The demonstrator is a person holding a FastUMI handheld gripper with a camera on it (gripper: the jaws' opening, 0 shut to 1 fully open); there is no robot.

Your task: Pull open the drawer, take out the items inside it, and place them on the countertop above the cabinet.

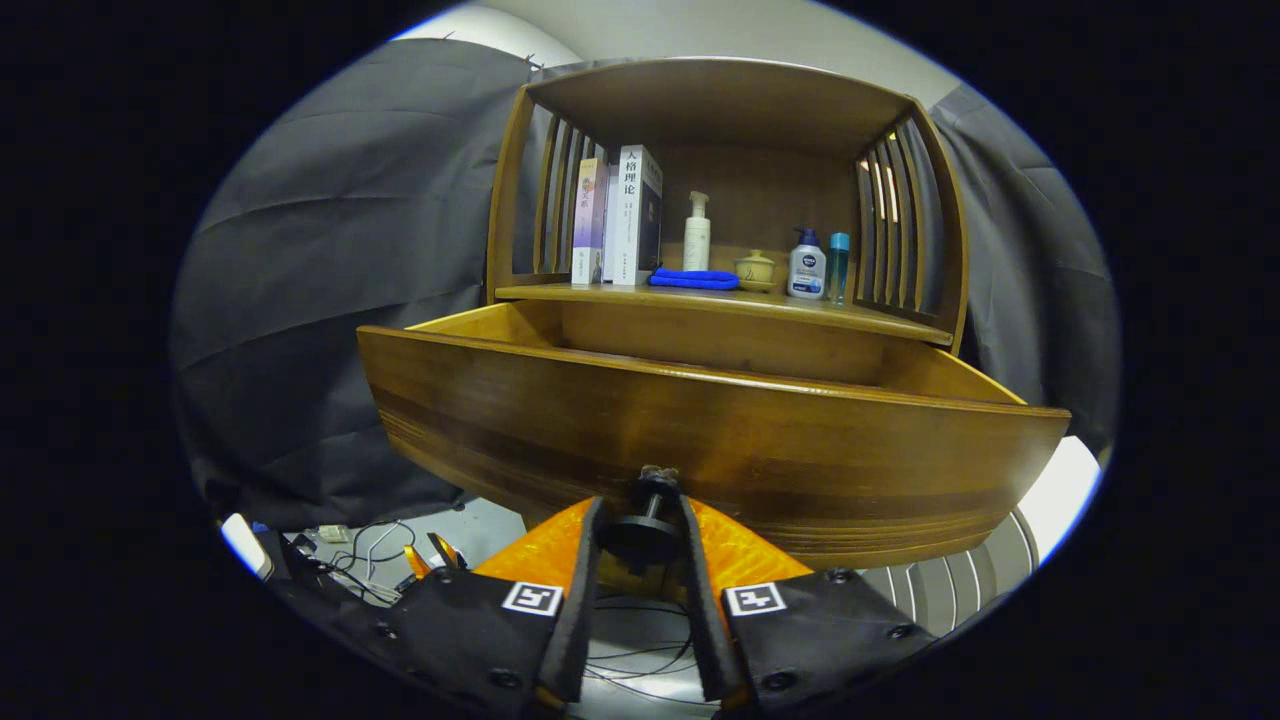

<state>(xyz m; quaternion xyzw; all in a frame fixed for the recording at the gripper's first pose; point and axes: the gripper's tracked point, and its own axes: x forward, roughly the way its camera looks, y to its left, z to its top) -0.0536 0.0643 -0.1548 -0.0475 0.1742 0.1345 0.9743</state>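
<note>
**Gripper clamped on drawer knob, drawer pulled out**

The gripper (645, 505) has both fingers closed on the small dark round knob (643, 528) at the bottom centre of the brown wooden drawer (700, 440), which stands open from the wooden cabinet (720, 100). On the countertop (880, 318) above stand upright books (618, 215) at its left end, then a folded blue cloth (693, 279) and white pump bottle (697, 232) mid-shelf. The drawer's inside is hidden.

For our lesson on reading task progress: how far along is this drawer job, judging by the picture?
Done: the brown wooden drawer stands pulled well out of the cabinet. In hand: the hand-held gripper is closed on the drawer's dark round knob. Left: taking out whatever lies inside, which the drawer's front hides, and placing it on the wooden countertop above.
</note>
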